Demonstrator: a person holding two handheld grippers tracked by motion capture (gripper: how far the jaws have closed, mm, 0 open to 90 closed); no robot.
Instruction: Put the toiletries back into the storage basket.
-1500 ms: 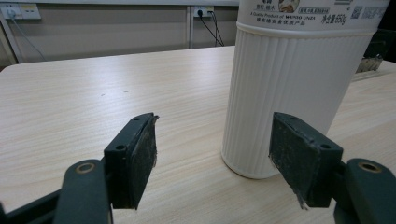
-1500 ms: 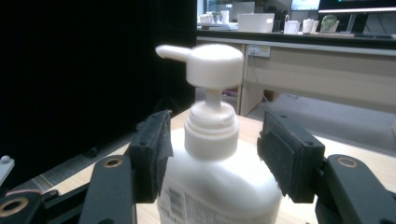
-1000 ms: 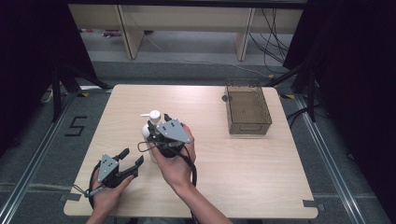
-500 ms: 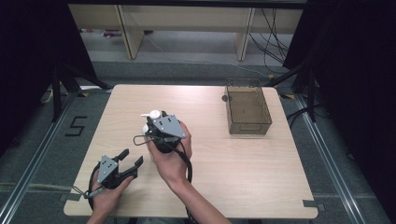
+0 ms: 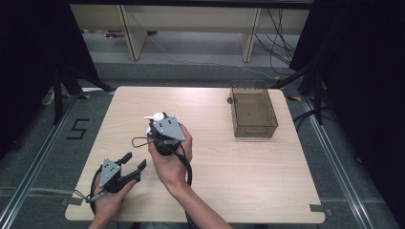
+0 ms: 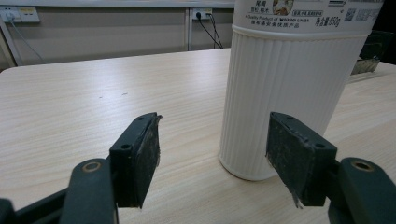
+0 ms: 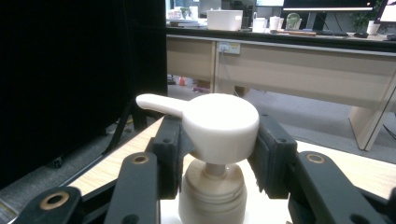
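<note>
A white ribbed pump bottle (image 6: pixel 289 93) stands upright on the wooden table (image 5: pixel 239 162), left of its middle. My right gripper (image 5: pixel 157 123) comes at the bottle's top from the near side. Its jaws have just been closing and its pads (image 7: pixel 170 149) now sit against both sides of the round pump head (image 7: pixel 219 123), whose spout points left in the right gripper view. My left gripper (image 5: pixel 134 163) rests low near the front left of the table, open with nothing between its pads (image 6: pixel 140 158), and the bottle's base stands just beyond its right jaw.
A brown wire basket (image 5: pixel 253 114) stands at the table's right rear. Dark curtains flank both sides, and shelving legs stand on the floor beyond the far edge. Bare tabletop lies between the bottle and the basket.
The right gripper's jaws have narrowed around the pump head and the hand has shifted slightly toward the bottle. The left gripper has stayed put.
</note>
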